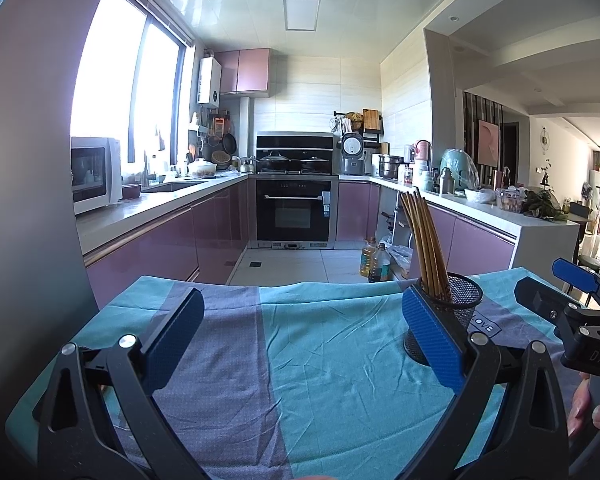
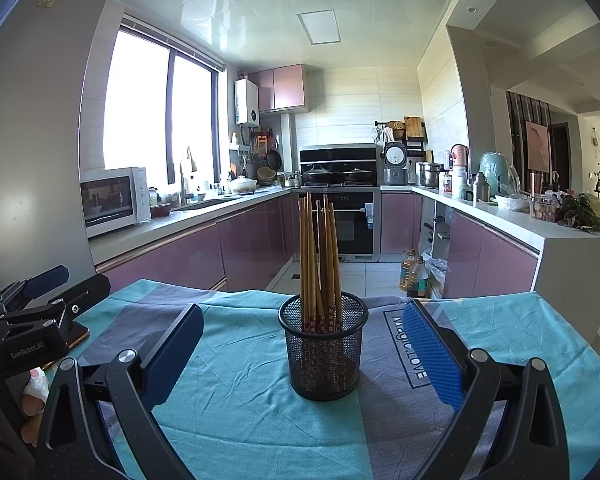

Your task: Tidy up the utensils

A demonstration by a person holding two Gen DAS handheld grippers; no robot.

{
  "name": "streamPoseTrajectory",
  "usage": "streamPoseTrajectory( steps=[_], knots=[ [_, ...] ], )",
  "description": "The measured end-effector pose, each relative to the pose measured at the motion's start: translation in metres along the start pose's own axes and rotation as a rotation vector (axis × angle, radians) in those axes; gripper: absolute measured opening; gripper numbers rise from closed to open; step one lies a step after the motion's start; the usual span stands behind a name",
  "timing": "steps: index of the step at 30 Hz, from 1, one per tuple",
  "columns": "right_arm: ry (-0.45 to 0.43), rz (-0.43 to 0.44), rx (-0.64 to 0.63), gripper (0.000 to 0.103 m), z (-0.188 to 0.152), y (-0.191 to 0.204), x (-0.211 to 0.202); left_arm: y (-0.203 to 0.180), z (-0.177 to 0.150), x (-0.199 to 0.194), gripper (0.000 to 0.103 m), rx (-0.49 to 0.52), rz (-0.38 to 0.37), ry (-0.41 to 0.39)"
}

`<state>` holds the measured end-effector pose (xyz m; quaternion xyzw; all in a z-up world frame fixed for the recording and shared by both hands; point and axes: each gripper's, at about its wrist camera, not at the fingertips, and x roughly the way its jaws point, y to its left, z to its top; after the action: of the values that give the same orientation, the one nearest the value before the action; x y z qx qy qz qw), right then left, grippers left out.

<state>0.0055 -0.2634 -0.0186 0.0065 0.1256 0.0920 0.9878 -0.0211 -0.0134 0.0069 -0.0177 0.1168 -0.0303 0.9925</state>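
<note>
A black mesh cup (image 2: 323,350) stands upright on the teal and grey tablecloth (image 2: 236,392), holding several brown chopsticks (image 2: 318,264) with patterned red ends down. My right gripper (image 2: 302,348) is open, its blue pads either side of the cup and a little nearer the camera, touching nothing. In the left wrist view the same mesh cup (image 1: 458,308) and chopsticks (image 1: 424,240) sit just behind the right pad. My left gripper (image 1: 302,328) is open over bare cloth, empty. Each gripper shows at the other view's edge: the right gripper (image 1: 560,292), the left gripper (image 2: 48,292).
The table's far edge (image 1: 300,286) drops to the tiled kitchen floor. Purple cabinets, an oven (image 1: 294,210), a microwave (image 1: 94,174) and cluttered counters lie beyond. Oil bottles (image 1: 376,262) stand on the floor. A hand (image 1: 592,404) holds the right gripper.
</note>
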Motion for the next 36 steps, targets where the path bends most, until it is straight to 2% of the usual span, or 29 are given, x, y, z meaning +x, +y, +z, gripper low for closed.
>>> streamPoseTrajectory(
  steps=[36],
  knots=[
    [-0.007,-0.006,0.003,0.096,-0.0011,0.0025,-0.0026,0.0004,-0.0032,-0.0019,0.097,0.007,0.015,-0.017]
  ],
)
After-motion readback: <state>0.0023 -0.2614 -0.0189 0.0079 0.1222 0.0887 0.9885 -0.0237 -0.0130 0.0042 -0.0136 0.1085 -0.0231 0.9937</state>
